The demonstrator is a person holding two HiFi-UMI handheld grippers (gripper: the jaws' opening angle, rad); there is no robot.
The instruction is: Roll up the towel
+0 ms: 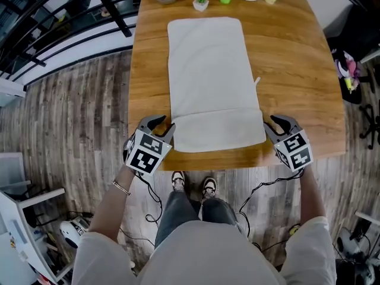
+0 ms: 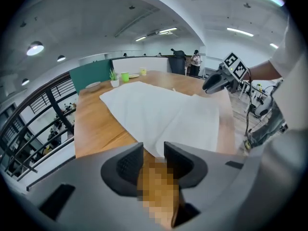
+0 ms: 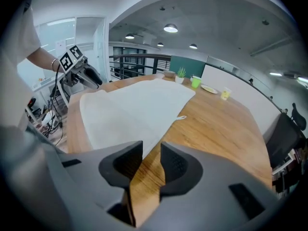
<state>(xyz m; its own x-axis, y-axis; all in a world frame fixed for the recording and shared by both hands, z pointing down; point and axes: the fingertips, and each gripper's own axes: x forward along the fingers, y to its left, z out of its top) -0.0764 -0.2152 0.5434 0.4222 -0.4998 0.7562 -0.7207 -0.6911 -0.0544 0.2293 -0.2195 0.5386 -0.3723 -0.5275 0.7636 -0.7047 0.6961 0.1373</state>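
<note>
Lying lengthwise on the wooden table [image 1: 291,70], the white towel [image 1: 208,76] has its near end folded over once. My left gripper [image 1: 162,125] and right gripper [image 1: 274,124] sit just beside that fold's corners, jaws slightly apart, pinching nothing, only wood between them.

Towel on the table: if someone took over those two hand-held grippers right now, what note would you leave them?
Left gripper: open, nothing between its jaws, beside the towel's near left corner.
Right gripper: open, nothing between its jaws, beside the near right corner.
Towel: spread lengthwise on the wooden table; its near end looks folded over once.
Done: at most that first fold.
Left: probably grip the near edge and roll it toward the far end.
</note>
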